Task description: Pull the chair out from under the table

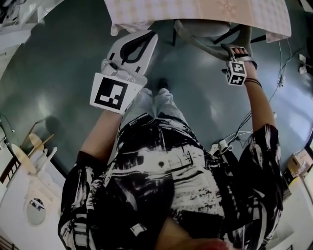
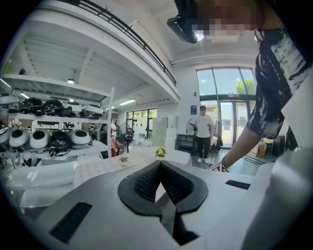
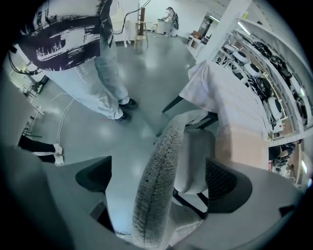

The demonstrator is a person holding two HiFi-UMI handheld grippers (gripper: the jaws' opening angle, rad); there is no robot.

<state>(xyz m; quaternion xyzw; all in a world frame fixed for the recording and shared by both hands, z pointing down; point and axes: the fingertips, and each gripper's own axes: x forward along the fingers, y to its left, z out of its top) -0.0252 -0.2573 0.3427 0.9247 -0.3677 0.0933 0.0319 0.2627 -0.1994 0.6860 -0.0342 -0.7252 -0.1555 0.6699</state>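
Chair point(image 1: 200, 27) partly hidden under the table point(image 1: 146, 12)
The tablecloth covers much of the seat. The backrest edge stands between the wide-apart jaws of the right hand-held gripper point(image 1: 233, 50). The left hand-held gripper point(image 1: 146, 36) is closed, empty, away from the chair.

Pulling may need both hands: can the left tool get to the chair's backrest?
Probably yes: the left tool hangs near the backrest with only floor between them; the right tool straddles its other end.
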